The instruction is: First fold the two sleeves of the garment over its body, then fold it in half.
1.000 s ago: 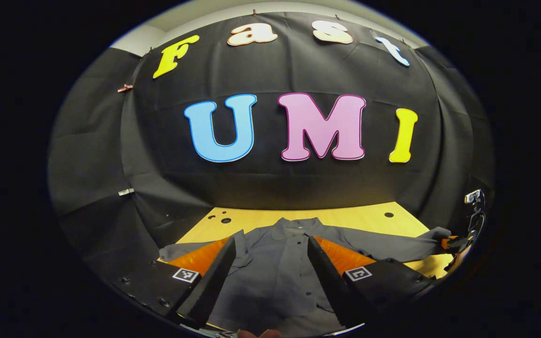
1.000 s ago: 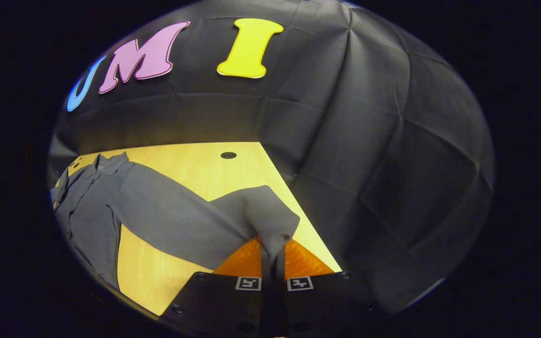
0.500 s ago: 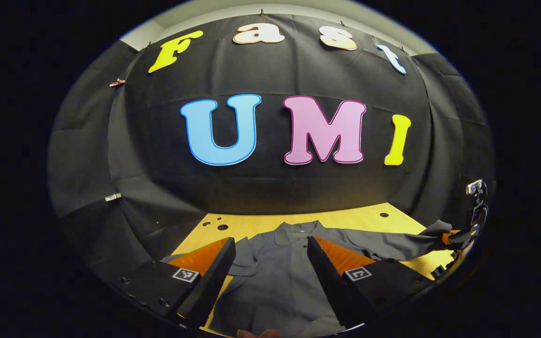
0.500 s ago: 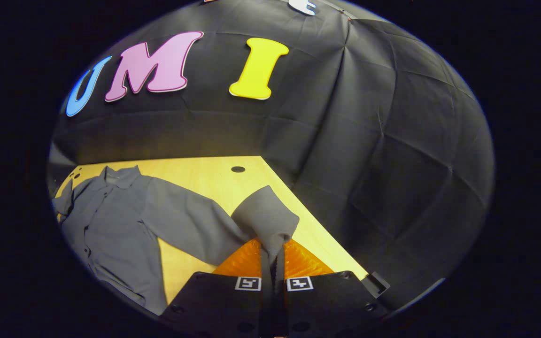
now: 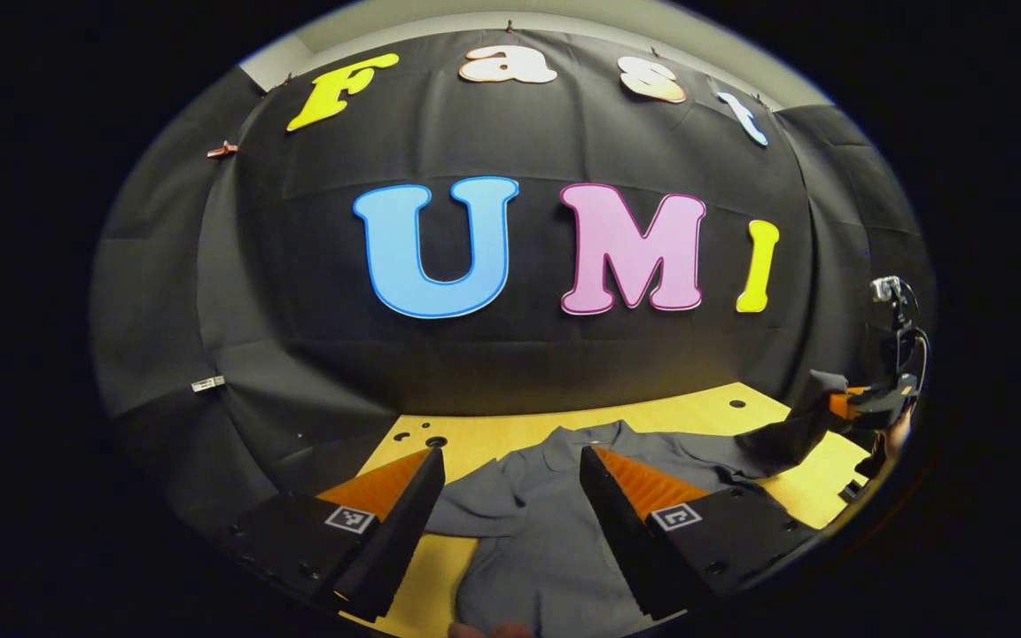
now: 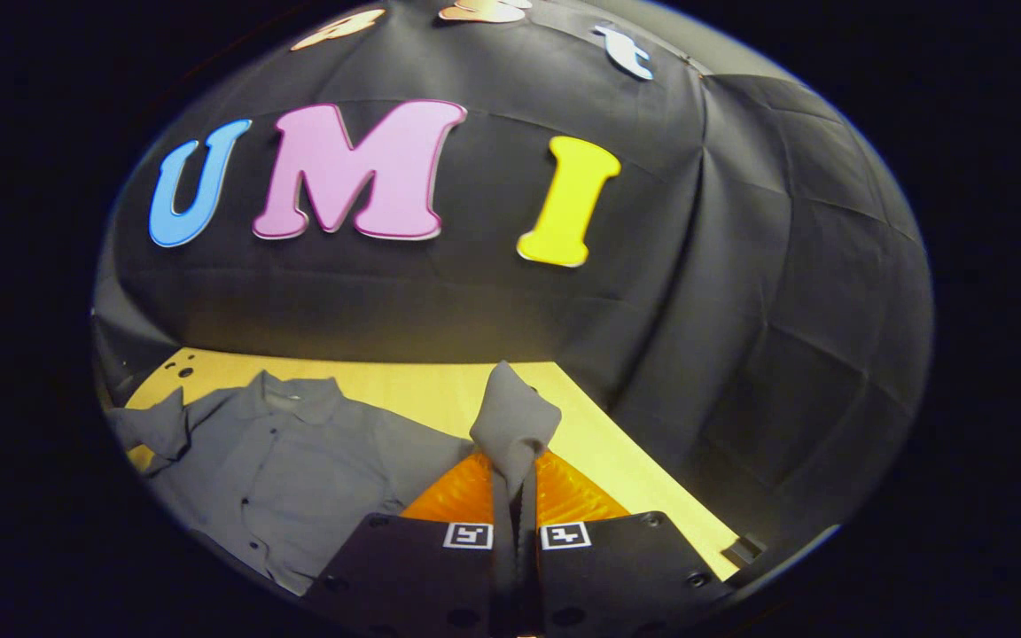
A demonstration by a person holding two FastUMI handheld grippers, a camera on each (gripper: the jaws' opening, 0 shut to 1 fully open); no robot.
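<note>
Left gripper (image 5: pixel 504 496), seen in the left gripper view, has its two fingers spread wide apart with nothing between them; it hangs over the grey button-front shirt (image 5: pixel 546 523) without touching it. That shirt lies flat on the pale yellow wooden tabletop (image 5: pixel 475 434), collar toward the black cloth wall (image 5: pixel 298 292). One sleeve (image 5: pixel 466 509) spreads out under the gripper's left finger. Bare wood shows past the collar up to the wall, with a few dark round holes near the far left corner. At the far right edge of this view, the right gripper (image 5: pixel 838 405) pinches the other sleeve's cuff (image 5: pixel 816 394) and holds it raised above the table, the sleeve cloth sloping down from it to the shirt body.

In the right gripper view, the right gripper (image 6: pixel 515 496) has its fingers pressed together on the grey cuff (image 6: pixel 515 421), which stands up in a bunch just above the fingertips. The shirt (image 6: pixel 289 478) lies to the left on the tabletop (image 6: pixel 635 478), its far sleeve (image 6: pixel 151 425) reaching toward the left corner. Open wood runs to the right of the gripper as far as the table's right edge, where the wall cloth hangs close.
</note>
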